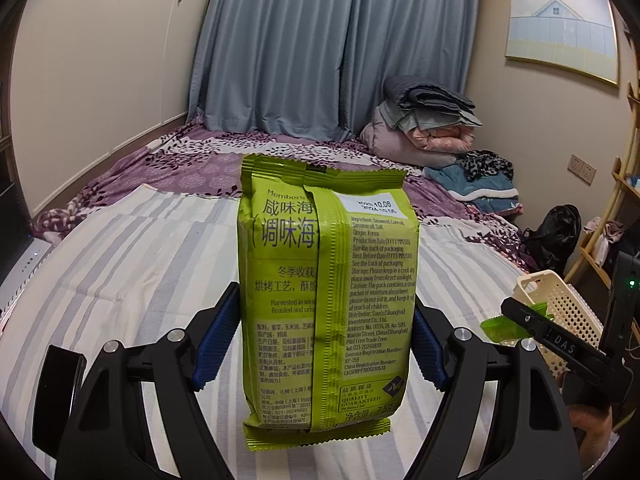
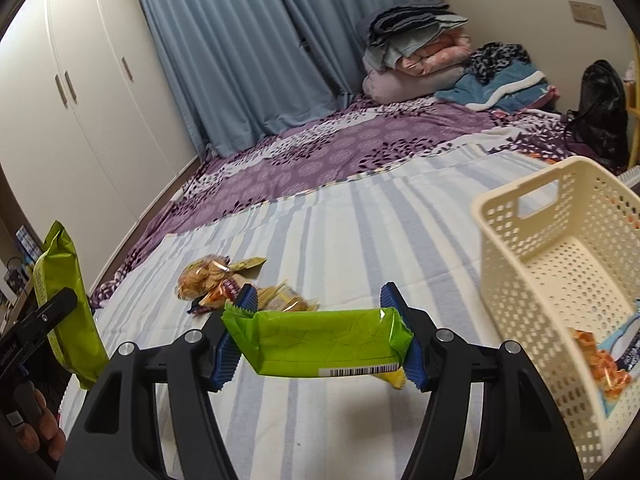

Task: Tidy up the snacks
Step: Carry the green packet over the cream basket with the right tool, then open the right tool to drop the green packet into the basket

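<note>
My left gripper (image 1: 320, 340) is shut on a tall green seaweed pack (image 1: 326, 300), held upright above the striped blanket; the same pack (image 2: 66, 304) shows at the left edge of the right wrist view. My right gripper (image 2: 320, 332) is shut on a small bright green snack bar (image 2: 320, 340), held crosswise, lifted over the bed. This bar (image 1: 508, 326) and the right gripper appear at the right of the left wrist view. A cream perforated basket (image 2: 532, 240) stands to the right, with an orange snack (image 2: 600, 364) and a blue-white packet (image 2: 628, 340) inside.
A small heap of wrapped snacks (image 2: 236, 284) lies on the striped blanket (image 2: 360, 220) ahead. Folded bedding (image 2: 416, 52) and clothes sit at the far end by the curtain. A white wardrobe (image 2: 80, 100) is on the left, a black bag (image 2: 600, 112) on the right.
</note>
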`<action>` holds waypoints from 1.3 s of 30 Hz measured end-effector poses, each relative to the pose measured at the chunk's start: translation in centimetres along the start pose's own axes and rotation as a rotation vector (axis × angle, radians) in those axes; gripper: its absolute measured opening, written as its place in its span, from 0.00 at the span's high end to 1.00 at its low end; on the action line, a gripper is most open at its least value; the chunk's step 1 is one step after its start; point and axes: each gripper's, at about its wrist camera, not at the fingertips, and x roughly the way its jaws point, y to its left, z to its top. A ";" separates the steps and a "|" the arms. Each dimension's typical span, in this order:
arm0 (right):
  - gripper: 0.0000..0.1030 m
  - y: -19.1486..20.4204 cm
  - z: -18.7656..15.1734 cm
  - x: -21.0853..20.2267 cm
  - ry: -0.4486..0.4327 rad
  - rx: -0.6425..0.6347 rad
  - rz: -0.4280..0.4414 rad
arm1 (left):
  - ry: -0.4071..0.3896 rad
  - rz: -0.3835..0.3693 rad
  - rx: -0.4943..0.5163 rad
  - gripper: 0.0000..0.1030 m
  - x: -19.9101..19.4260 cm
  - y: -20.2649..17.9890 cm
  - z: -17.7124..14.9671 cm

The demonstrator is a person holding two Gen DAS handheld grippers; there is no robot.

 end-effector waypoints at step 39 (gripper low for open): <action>0.27 -18.6 -2.4 -12.3 -0.153 0.237 -0.278 | 0.053 -0.224 0.239 0.24 1.7 -14.9 -0.2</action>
